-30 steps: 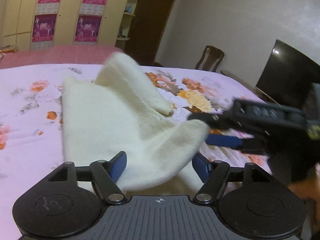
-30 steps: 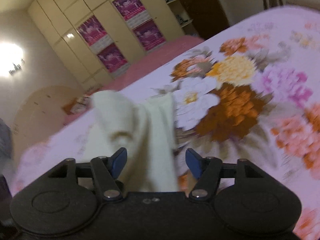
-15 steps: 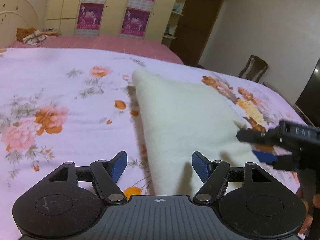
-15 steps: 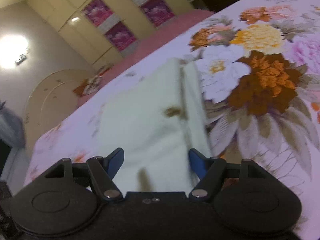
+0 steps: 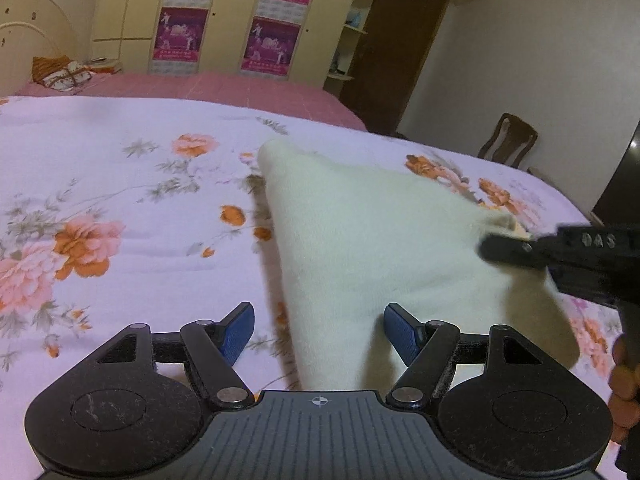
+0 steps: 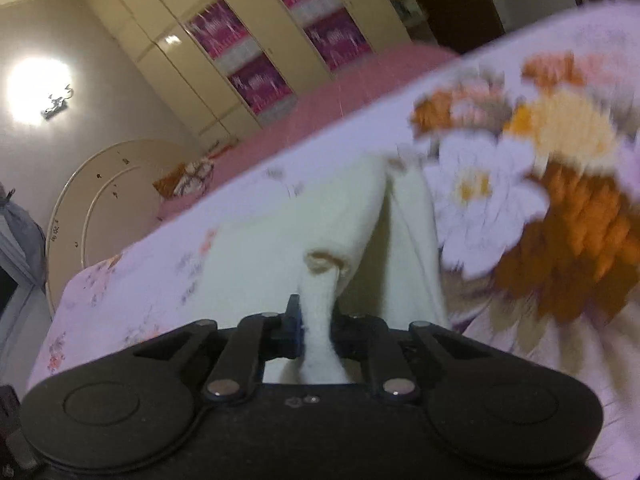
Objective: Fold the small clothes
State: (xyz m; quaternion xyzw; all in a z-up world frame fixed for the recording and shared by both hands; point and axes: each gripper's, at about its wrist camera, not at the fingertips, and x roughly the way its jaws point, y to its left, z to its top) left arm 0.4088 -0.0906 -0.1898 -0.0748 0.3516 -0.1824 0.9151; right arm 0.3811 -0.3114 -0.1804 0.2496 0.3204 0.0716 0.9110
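Though blurry: R gripper (image 6: 316,320) fingers pinching cream cloth (image 5: 380,248), L gripper (image 5: 318,328) fingers wide, empty, on floral bedsheet (image 5: 100,200).

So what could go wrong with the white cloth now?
Only the right gripper pinches the cream cloth, by a thin bunched bit, so it might slip out. The left gripper has its jaws open and holds nothing, so pulling could drag the cloth across the flowered bedsheet and spoil the fold.

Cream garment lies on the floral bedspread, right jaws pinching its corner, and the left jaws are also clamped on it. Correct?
Not quite. The left gripper is open, its jaws apart around the cream garment, as the left wrist view shows. The right gripper does pinch a corner over the floral bedspread.
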